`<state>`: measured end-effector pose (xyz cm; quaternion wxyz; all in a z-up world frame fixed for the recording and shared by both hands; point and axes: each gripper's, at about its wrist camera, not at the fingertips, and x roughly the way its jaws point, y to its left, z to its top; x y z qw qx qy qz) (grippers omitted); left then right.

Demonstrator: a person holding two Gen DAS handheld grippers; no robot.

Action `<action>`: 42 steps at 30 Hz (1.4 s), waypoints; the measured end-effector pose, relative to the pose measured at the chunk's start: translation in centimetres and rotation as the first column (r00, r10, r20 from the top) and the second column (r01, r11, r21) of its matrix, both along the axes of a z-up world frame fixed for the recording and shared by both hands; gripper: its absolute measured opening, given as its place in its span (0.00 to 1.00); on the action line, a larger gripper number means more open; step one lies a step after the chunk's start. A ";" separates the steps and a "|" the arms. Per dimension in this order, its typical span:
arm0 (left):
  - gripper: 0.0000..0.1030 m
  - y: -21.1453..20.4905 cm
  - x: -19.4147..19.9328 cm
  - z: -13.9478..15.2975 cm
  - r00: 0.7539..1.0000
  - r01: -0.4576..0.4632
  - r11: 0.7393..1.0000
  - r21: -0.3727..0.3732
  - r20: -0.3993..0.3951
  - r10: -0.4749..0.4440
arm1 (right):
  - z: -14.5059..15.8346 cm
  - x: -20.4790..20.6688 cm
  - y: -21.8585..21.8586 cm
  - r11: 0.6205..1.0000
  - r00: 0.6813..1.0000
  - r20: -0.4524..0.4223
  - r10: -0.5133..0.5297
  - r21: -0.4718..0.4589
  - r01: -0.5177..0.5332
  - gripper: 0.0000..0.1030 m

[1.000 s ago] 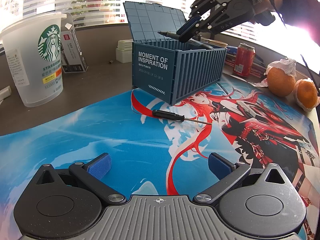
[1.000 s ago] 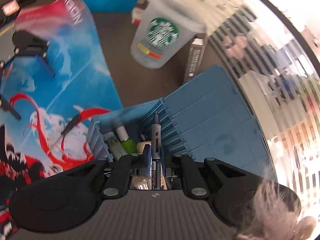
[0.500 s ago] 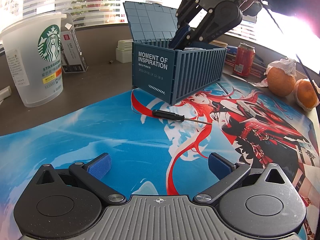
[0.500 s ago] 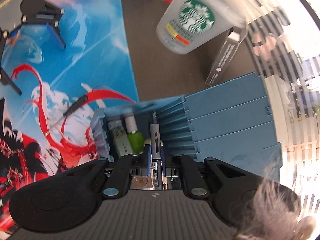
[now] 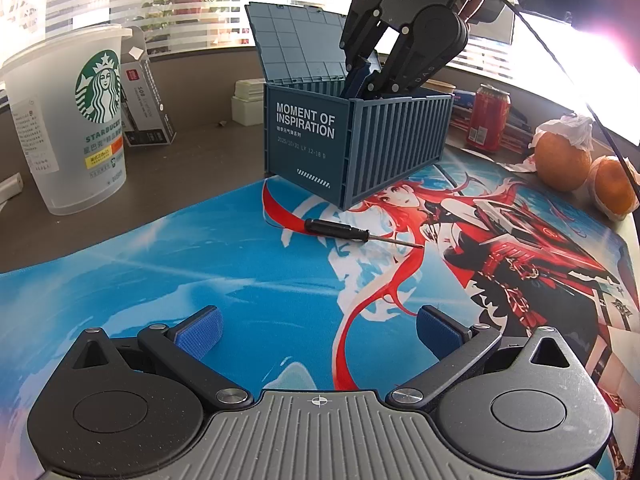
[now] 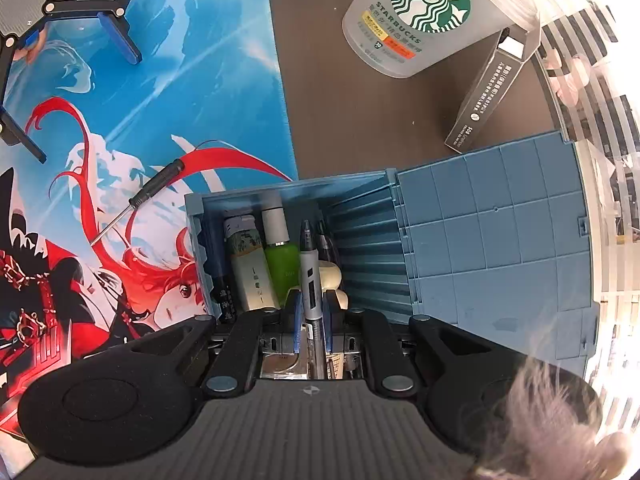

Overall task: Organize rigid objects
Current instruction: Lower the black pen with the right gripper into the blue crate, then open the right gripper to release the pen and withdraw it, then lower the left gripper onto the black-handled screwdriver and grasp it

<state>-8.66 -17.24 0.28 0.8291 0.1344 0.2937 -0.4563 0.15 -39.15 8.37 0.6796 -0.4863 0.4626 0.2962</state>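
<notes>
Grey-barrelled pen (image 6: 309, 276), pinched in the right claw (image 6: 311, 322), hangs tip-down inside the open blue container-shaped box (image 5: 394, 148) (ready for release), while the empty left claw (image 5: 318, 330) gapes near the black screwdriver (image 5: 340, 234), presumably next.

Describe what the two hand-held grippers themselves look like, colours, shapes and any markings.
The left hand-held gripper has a grey ribbed body with a small crosshair mark, two round black housings, black linkage arms with silver pivot pins, and blue fingertip pads. The right hand-held gripper is built alike, but its ribbed body looks darker; from the left wrist view, one arm carries raised letters and a thin black cable trails away.
</notes>
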 end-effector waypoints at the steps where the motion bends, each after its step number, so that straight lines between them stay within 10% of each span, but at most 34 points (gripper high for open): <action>1: 1.00 0.0 0.0 0.0 1.000 0.000 1.000 0.000 0.000 0.000 | 0.0 0.0 0.1 1.000 1.000 -0.002 0.006 -0.008 -0.006 0.10; 21: 1.00 -0.6 -0.5 -0.2 0.999 -0.002 0.999 0.044 0.036 0.000 | -0.7 1.6 1.4 0.992 0.994 -0.092 -0.051 -0.121 0.040 0.16; 28: 1.00 -0.7 -0.5 -0.2 0.999 -0.002 0.999 0.052 0.042 0.000 | 0.9 0.9 0.7 0.990 0.997 0.024 -0.075 -0.116 0.078 0.69; 36: 1.00 -0.6 -0.3 -0.2 1.000 -0.002 0.999 0.038 0.030 0.000 | 5.4 -4.7 -2.1 0.977 0.973 0.186 -0.134 0.187 0.099 0.69; 42: 1.00 -1.1 -0.7 0.1 0.996 0.052 0.998 0.038 0.072 -0.055 | 6.0 -12.9 -4.9 0.807 0.943 0.245 -0.226 0.590 0.040 0.96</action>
